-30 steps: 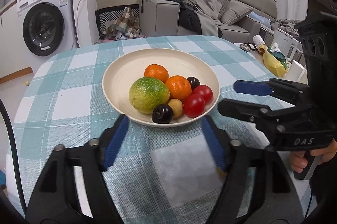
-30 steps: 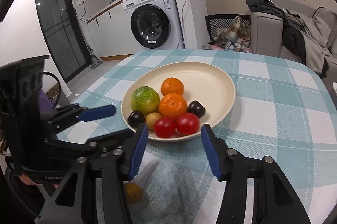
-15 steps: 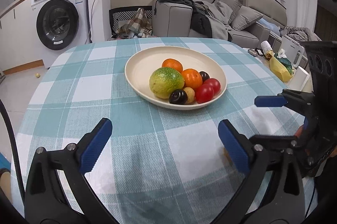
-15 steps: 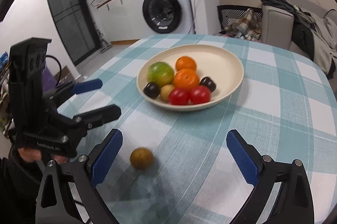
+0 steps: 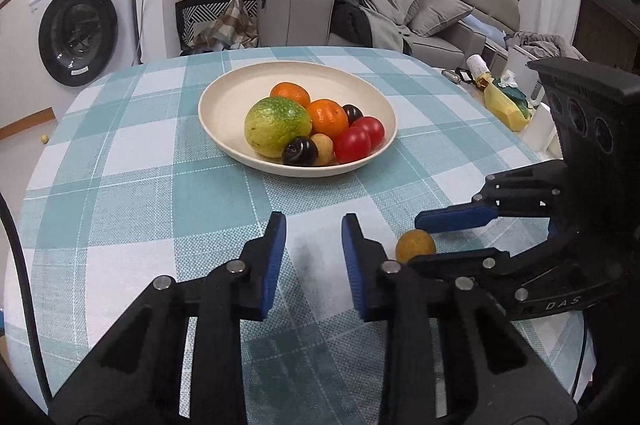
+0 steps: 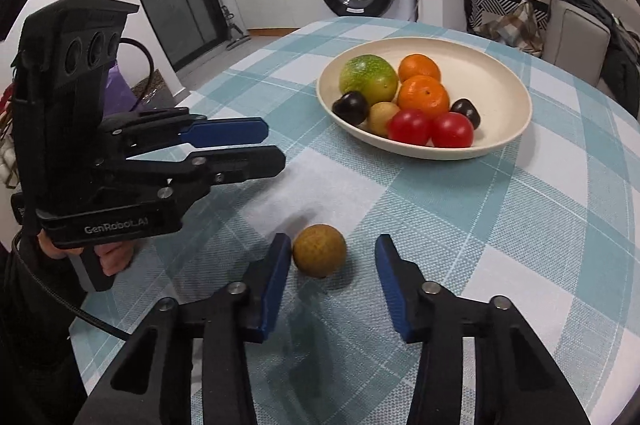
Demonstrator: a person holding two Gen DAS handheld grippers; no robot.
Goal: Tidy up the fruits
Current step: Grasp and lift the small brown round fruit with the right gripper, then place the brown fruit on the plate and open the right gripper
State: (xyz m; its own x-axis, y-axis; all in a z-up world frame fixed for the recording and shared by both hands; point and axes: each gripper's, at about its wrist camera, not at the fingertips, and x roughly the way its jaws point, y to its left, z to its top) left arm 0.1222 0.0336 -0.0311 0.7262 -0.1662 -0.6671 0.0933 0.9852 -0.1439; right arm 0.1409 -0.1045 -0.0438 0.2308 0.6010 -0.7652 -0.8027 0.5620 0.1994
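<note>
The right gripper [image 6: 332,257] straddles the brown fruit [image 6: 319,250] with jaws apart (left gripper [image 5: 312,241] nearly closed, empty) near the bowl [image 6: 500,73].

One small round brownish-yellow fruit [image 6: 319,250] lies loose on the bench, well apart from the cream bowl [image 6: 505,85]. The bowl holds a green-yellow fruit [image 6: 368,73], two oranges [image 6: 423,96], two red tomatoes [image 6: 451,130], two dark plums [image 6: 350,107] and one small tan fruit [image 6: 381,117], clustered and touching.
</note>
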